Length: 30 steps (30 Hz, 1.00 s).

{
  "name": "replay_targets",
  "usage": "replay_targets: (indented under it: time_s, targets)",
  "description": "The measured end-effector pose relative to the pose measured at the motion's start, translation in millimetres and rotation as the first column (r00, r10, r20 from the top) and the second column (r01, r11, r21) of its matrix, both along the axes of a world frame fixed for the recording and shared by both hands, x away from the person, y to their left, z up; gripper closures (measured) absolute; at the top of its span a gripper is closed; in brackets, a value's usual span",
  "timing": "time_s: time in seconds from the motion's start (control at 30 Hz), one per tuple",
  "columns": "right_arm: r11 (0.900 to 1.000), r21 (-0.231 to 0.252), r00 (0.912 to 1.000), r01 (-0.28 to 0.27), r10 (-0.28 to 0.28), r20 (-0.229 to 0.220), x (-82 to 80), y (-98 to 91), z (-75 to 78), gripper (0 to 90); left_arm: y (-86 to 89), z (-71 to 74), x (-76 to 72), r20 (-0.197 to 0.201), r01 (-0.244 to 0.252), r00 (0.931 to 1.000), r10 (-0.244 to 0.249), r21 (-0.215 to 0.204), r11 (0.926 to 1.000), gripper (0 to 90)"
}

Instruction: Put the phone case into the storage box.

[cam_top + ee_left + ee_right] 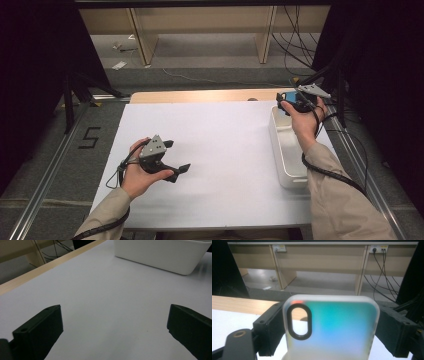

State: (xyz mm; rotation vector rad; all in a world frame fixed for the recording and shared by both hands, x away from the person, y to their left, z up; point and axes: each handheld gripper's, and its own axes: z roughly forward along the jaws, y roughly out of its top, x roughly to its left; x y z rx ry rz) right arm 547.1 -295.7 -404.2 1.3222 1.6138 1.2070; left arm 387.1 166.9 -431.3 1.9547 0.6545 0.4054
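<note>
A translucent phone case point(332, 330) with a blue-green tint and a black-rimmed camera hole stands upright between the black jaws of my right gripper point(330, 313), which press on its two long sides. From above, the right gripper point(289, 103) holds the case point(291, 96) over the far end of the white bin point(280, 150). My left gripper point(176, 156) rests low over the white table sheet at the left. Its jaws are spread wide with nothing between them. In the left gripper view, bare sheet lies between the jaws of the left gripper point(115, 320).
The white bin point(160, 255) stands along the right edge of the white sheet point(220, 145). A wooden table edge point(200, 96) runs along the far side. Beyond it are wooden shelf legs and cables on the floor. Metal rails flank the table.
</note>
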Motion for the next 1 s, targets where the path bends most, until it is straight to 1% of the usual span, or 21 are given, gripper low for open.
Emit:
replay_targets:
  time_s: [1.0]
  targets:
    - [0.9996,-0.029,0.999,0.001,-0.002,-0.044,7.1,3.4,-11.6,17.5,-0.3,-0.4,0.1,-0.002,0.001,1.0,-0.001,-0.001,1.0,0.0]
